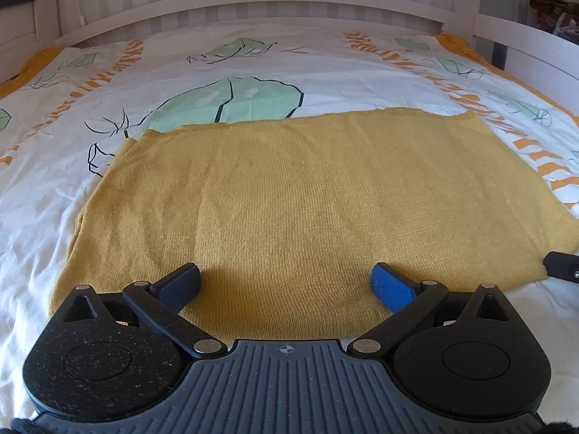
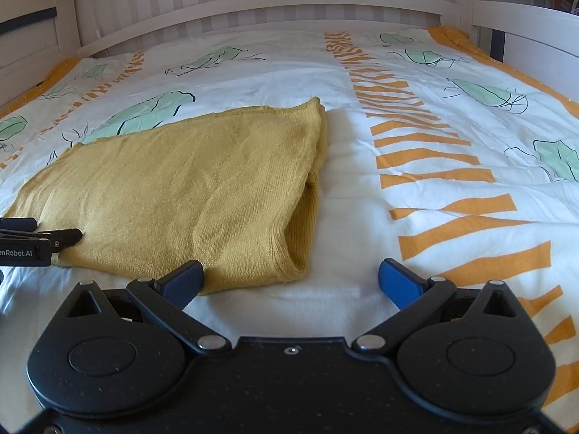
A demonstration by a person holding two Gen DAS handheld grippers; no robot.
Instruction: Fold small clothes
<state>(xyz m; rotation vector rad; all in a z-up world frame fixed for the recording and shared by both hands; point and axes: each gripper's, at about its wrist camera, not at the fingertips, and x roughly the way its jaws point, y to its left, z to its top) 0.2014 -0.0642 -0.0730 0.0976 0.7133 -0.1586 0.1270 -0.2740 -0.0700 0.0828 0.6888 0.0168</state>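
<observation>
Knit (image 1: 307, 199) is mustard yellow, lying flat on the duvet (image 1: 253, 58), roughly rectangular and smooth on top in the left wrist view. In the right wrist view the knit (image 2: 188, 188) sits left of centre; its right edge is a rounded fold with a second layer showing under it, so it's at least doubled there. Left gripper (image 1: 286, 282): jaws spread wide, holding nothing; both blue pads sit over the knit's near edge, can't tell whether they touch the fabric. Left pad (image 1: 182, 282) is in shade, right pad (image 1: 392, 285) is lit. Right gripper (image 2: 291, 278): jaws also wide apart, holding nothing; its left finger (image 2: 184, 278) is over the knit's near right corner, its right finger (image 2: 400, 282) is over bare duvet, and the corner ends between them. Each gripper shows in the other's camera: a black tip of the right one at the knit's near right corner (image 1: 561, 266), the left one (image 2: 36, 242) at the knit's near left edge. Duvet (image 2: 362, 166) is white with green leaf shapes and orange stripe bands. White slatted bed frame (image 1: 253, 3) runs across the far side.
</observation>
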